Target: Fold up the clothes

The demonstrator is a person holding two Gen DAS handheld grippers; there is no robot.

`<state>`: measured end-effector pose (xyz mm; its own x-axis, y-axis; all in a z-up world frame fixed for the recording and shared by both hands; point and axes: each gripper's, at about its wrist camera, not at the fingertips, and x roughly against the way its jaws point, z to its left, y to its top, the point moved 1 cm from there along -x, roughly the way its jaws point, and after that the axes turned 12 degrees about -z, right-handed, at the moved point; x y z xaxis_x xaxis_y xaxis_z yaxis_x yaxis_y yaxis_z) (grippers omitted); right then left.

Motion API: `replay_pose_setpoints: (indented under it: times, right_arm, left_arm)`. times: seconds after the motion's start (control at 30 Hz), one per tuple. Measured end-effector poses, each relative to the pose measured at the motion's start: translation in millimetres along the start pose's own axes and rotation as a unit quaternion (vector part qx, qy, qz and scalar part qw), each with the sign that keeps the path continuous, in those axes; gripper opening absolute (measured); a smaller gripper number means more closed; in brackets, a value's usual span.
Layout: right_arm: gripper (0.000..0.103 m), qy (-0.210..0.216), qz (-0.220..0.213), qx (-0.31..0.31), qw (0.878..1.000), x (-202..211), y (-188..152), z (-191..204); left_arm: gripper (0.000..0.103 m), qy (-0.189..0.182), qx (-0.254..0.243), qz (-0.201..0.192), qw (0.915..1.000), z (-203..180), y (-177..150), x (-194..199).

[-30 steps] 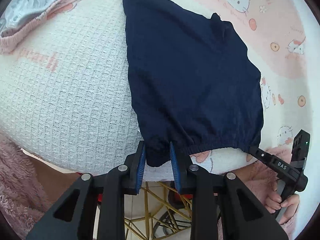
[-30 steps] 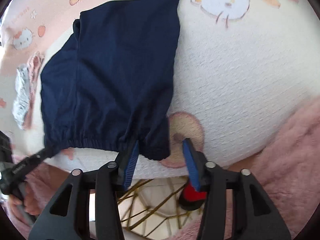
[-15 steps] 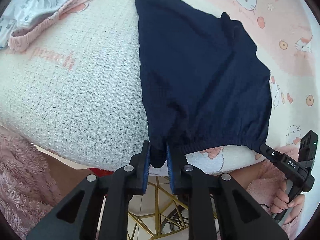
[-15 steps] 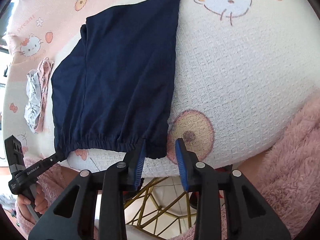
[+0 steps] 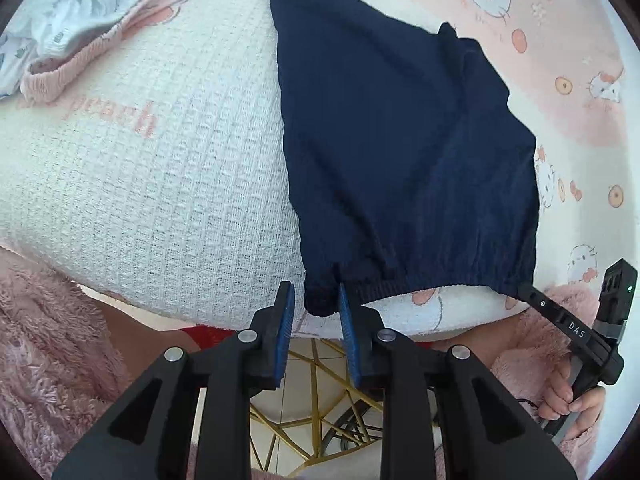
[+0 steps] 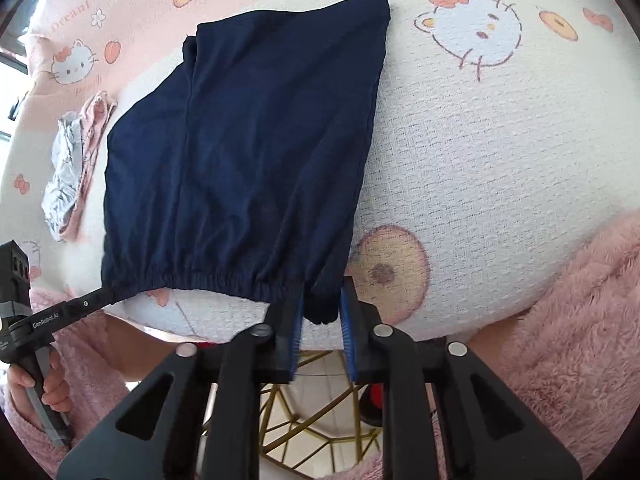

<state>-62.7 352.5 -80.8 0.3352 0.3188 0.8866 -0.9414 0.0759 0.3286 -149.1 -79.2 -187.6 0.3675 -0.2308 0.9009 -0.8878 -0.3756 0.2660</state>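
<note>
One pair of dark navy fabric shorts (image 5: 400,152) lies spread on a white waffle-weave blanket with pink cartoon cat prints (image 5: 152,200), its gathered elastic waistband (image 5: 440,280) hanging at the near edge of the surface and its legs pointing away. The left corner of that waistband sits between the blue pads of the left gripper (image 5: 316,316); its jaws are opening, with a gap showing between the left pad and the cloth while the right pad looks to be against it. The right corner of the waistband hangs between the pads of the right gripper (image 6: 320,320); its jaws are closing around the cloth, the left pad against the fabric and a thin gap still showing on the right side.

From the left wrist view, a hand (image 5: 568,400) in a fluffy pink sleeve (image 5: 532,320) holds the handle of the right gripper. Beyond the shorts on the left side lies a crumpled pink and pale grey garment (image 5: 68,40). Under the edge of the surface a gold wire frame (image 5: 320,392) shows against a tiled floor.
</note>
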Motion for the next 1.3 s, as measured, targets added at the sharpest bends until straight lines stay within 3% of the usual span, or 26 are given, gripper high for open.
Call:
replay_pose_setpoints:
  times: [0.07, 0.13, 0.17, 0.23, 0.33, 0.47, 0.6, 0.63, 0.7, 0.8, 1.0, 1.07, 1.13, 1.2, 1.23, 1.3]
  right_arm:
    - [0.026, 0.024, -0.018, -0.011, 0.999, 10, 7, 0]
    - [0.027, 0.042, -0.037, -0.020, 0.998, 17, 17, 2]
    - [0.030, 0.043, -0.046, -0.020, 0.998, 14, 26, 7]
    - [0.035, 0.040, -0.059, -0.016, 0.997, 11, 42, 13]
    - [0.036, 0.004, -0.050, -0.012, 0.999, -5, 58, 16]
    - [0.036, 0.019, -0.047, -0.055, 0.997, -19, 70, 7]
    - [0.036, -0.006, -0.035, -0.046, 0.998, -35, 91, -4]
    - [0.036, -0.008, -0.035, -0.044, 0.998, -40, 98, -5]
    - [0.036, -0.007, -0.036, -0.044, 0.998, -50, 112, -3]
    - [0.036, -0.013, -0.041, -0.034, 0.999, -64, 126, 3]
    - [0.036, -0.028, -0.064, -0.006, 0.998, -68, 125, 11]
    - [0.037, -0.042, -0.068, -0.001, 0.997, -63, 123, 13]
    - [0.036, -0.051, -0.077, 0.000, 0.996, -51, 117, 15]
    - [0.036, -0.038, -0.085, 0.002, 0.996, -38, 106, 20]
    - [0.037, -0.030, -0.088, 0.003, 0.996, -32, 99, 23]
    - [0.036, -0.004, -0.064, 0.008, 0.998, -33, 84, 33]
  left_arm:
    - [0.027, -0.008, 0.000, -0.025, 0.9997, 1, 17, 14]
    - [0.039, -0.017, 0.007, -0.043, 0.9989, 7, 42, 16]
    - [0.040, -0.014, 0.011, -0.044, 0.9988, 7, 45, 15]
    - [0.040, 0.009, 0.006, -0.049, 0.9987, 24, 56, 11]
    - [0.040, 0.028, -0.003, -0.060, 0.9978, 39, 103, -3]
    - [0.040, 0.026, 0.015, -0.064, 0.9975, 38, 137, -33]
    - [0.037, 0.010, 0.028, -0.061, 0.9977, 42, 152, -52]
    - [0.025, 0.009, 0.023, -0.058, 0.9981, 41, 152, -55]
    - [0.012, 0.020, -0.001, -0.058, 0.9981, 36, 152, -61]
    - [0.005, 0.037, -0.023, -0.074, 0.9963, 35, 151, -58]
    - [0.007, 0.085, -0.055, -0.103, 0.9896, 30, 147, -58]
    - [0.010, 0.109, -0.071, -0.098, 0.9867, 32, 144, -42]
    - [0.012, 0.119, -0.068, -0.123, 0.9829, 26, 133, -20]
    - [0.021, 0.098, -0.077, -0.134, 0.9831, 14, 115, -1]
    - [0.027, 0.073, -0.086, -0.127, 0.9854, 6, 102, 4]
    - [0.030, 0.014, -0.096, -0.100, 0.9903, -14, 70, 3]
